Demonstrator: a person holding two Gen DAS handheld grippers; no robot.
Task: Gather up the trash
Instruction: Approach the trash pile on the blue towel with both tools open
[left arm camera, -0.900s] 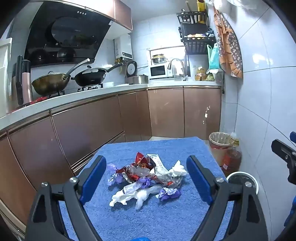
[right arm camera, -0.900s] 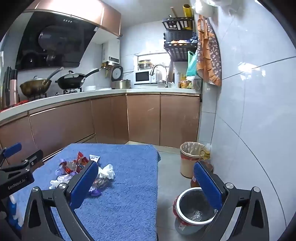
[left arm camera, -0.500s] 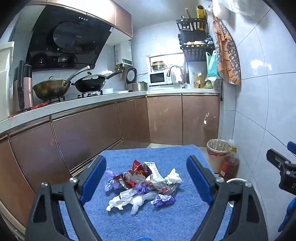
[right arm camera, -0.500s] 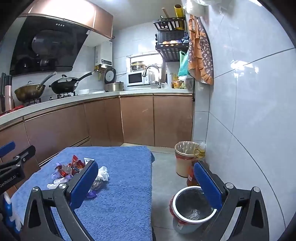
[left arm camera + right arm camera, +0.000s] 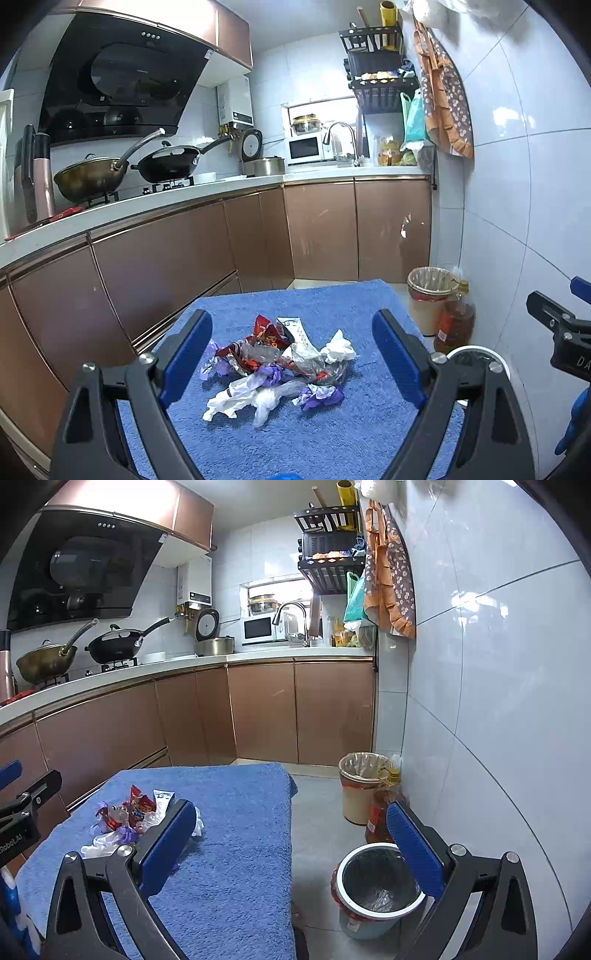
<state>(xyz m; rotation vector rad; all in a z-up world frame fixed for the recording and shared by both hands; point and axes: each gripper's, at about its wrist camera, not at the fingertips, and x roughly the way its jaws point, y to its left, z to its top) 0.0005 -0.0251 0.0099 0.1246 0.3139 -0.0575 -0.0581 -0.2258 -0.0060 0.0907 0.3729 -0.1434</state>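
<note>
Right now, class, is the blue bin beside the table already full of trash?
No: the blue bin shows mostly bare dark liner, while the trash pile lies on the table.

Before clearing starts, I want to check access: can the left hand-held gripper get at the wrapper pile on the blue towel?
Probably yes: the left hand-held gripper is open and frames the wrapper pile, with nothing between them.

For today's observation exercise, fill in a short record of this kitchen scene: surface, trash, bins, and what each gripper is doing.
surface: blue towel covering a table
trash: pile of wrappers and tissues on the towel, none picked up yet
near bin: blue bin with white rim on the floor, right of the table, dark liner
far bin: beige bin by the cabinets, beside a bottle
left gripper: open, empty, facing the pile
right gripper: open, empty
</note>
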